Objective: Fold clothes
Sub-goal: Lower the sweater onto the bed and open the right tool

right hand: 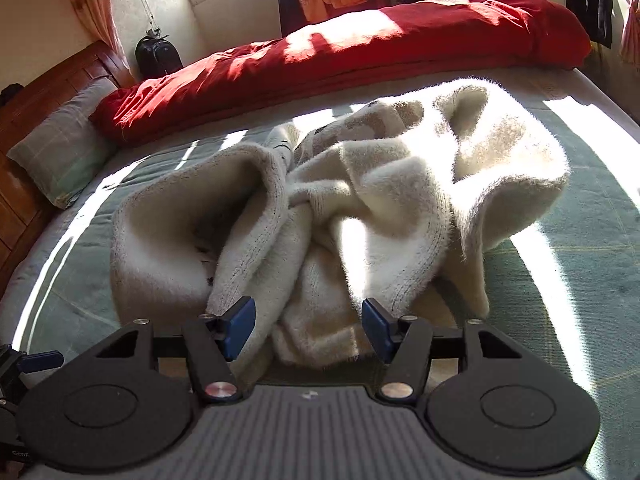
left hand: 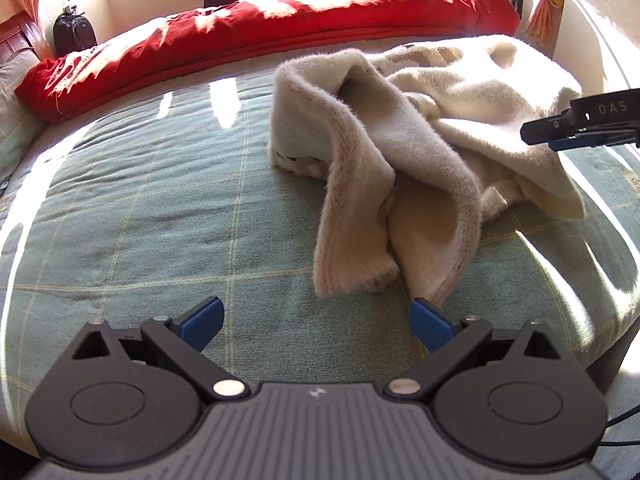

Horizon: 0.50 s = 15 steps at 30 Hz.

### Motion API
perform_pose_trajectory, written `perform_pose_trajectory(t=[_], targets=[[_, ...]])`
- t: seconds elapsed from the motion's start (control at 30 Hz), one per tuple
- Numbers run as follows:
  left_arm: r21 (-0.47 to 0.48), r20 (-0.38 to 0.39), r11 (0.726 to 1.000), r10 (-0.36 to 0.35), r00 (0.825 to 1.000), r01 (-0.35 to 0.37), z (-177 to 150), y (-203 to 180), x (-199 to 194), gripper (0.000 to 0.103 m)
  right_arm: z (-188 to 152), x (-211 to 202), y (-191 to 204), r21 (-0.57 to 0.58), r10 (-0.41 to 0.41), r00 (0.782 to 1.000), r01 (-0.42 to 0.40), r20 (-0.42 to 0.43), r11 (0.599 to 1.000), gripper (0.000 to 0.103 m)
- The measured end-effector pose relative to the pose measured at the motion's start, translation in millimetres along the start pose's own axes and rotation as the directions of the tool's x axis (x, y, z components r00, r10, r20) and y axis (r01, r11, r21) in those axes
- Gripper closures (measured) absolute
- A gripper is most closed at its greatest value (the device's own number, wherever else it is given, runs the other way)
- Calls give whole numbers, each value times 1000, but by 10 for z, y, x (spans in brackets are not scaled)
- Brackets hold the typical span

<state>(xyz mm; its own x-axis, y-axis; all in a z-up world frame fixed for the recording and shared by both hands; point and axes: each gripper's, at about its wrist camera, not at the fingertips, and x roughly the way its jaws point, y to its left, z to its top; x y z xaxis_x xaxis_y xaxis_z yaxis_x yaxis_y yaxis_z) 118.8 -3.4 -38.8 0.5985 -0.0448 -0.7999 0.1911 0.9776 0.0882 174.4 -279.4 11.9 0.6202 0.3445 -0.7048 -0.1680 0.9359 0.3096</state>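
Left gripper (left hand: pixel 316 322): black linkage arms, blue pads on the fingertips (left hand: pixel 204 320), silver pivot pins, two round black housings flanking a grey ribbed body with a small pale logo. Right gripper (right hand: pixel 308 330): same build, black links, blue pads, silver screws, grey ribbed centre. Seen from the left wrist view, its black side carries white lettering "DAS".

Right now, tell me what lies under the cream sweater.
The cream sweater lies crumpled on the green checked bedspread, which shows all around it. Anything beneath its folds is covered.
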Motion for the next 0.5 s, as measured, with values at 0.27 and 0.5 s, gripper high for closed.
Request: perform_pose_trajectory(t=[0.27,0.5], targets=[[34,-27,999,-4,1000,5,9,-116,78,4,77,-228,-357,71,-58,996,53,71,996,39],[61,-43,998,-18,999,21,44,-236,109,4,432,-286,-849,155,-89,989,70,118,986,39]])
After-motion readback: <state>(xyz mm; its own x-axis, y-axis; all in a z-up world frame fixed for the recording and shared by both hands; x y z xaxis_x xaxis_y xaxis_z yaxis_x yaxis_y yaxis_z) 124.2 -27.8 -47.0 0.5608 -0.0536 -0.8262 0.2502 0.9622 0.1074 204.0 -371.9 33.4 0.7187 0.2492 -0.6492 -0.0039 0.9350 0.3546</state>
